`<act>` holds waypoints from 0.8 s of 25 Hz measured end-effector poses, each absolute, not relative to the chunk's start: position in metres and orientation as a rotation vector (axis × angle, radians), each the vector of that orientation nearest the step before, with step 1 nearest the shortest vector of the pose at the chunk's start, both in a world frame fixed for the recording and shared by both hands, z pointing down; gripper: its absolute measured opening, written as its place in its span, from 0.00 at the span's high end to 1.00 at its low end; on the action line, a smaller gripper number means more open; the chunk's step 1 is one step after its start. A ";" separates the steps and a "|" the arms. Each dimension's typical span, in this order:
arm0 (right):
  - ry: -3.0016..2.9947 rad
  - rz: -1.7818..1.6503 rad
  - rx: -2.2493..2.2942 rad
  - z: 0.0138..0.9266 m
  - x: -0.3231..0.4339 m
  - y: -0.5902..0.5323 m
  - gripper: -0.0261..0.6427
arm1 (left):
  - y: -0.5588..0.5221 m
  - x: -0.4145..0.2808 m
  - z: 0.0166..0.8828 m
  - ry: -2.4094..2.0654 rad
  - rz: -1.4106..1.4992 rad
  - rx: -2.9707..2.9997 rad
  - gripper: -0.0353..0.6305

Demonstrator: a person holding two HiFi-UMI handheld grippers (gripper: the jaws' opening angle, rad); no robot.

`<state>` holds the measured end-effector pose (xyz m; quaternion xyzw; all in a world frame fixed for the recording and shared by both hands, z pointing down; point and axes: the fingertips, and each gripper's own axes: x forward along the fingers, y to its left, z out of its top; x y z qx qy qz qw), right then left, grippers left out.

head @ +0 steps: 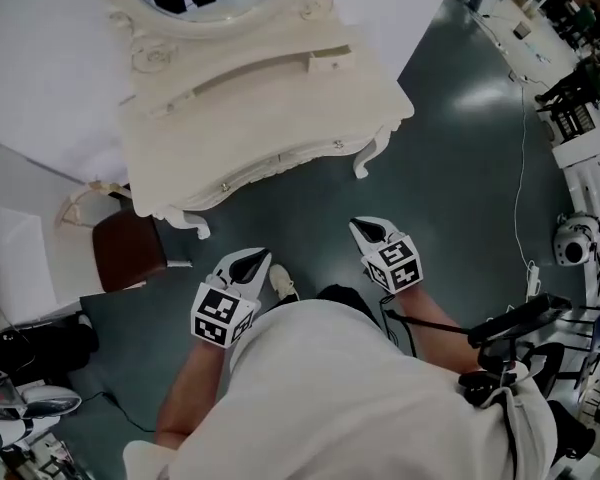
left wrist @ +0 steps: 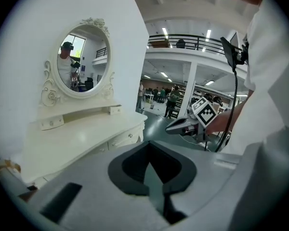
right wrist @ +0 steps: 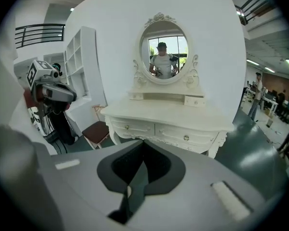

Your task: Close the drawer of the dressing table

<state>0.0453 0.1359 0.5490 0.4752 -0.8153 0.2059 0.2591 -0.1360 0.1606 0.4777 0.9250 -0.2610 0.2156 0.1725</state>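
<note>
The cream dressing table (head: 270, 88) stands at the top of the head view, its oval mirror (right wrist: 164, 52) above it. Both front drawers (right wrist: 135, 127) look flush with the table front in the right gripper view. My left gripper (head: 256, 258) and right gripper (head: 363, 228) hover over the grey floor close to my body, well short of the table and touching nothing. Each has its jaws together with nothing between them. In the left gripper view the table (left wrist: 82, 138) lies to the left and the right gripper (left wrist: 183, 125) is at mid-right.
A chair with a brown seat (head: 128, 250) stands left of the table. A white cabinet (head: 15, 268) is at the far left. Camera gear and cables (head: 575, 238) crowd the right edge. People stand in the hall behind (left wrist: 172, 100).
</note>
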 end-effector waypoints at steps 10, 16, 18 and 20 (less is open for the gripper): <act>-2.169 0.591 1.403 0.550 0.056 0.037 0.92 | 0.089 -0.172 0.482 -0.783 0.596 2.569 0.94; -2.146 0.590 1.415 0.569 0.085 -0.051 0.91 | 0.029 -0.172 0.485 -0.879 0.575 2.520 0.94; -2.142 0.590 1.411 0.574 0.094 -0.083 0.90 | 0.007 -0.169 0.484 -0.912 0.586 2.504 0.94; -2.137 0.590 1.409 0.579 0.105 -0.115 0.90 | -0.018 -0.165 0.479 -0.943 0.592 2.490 0.94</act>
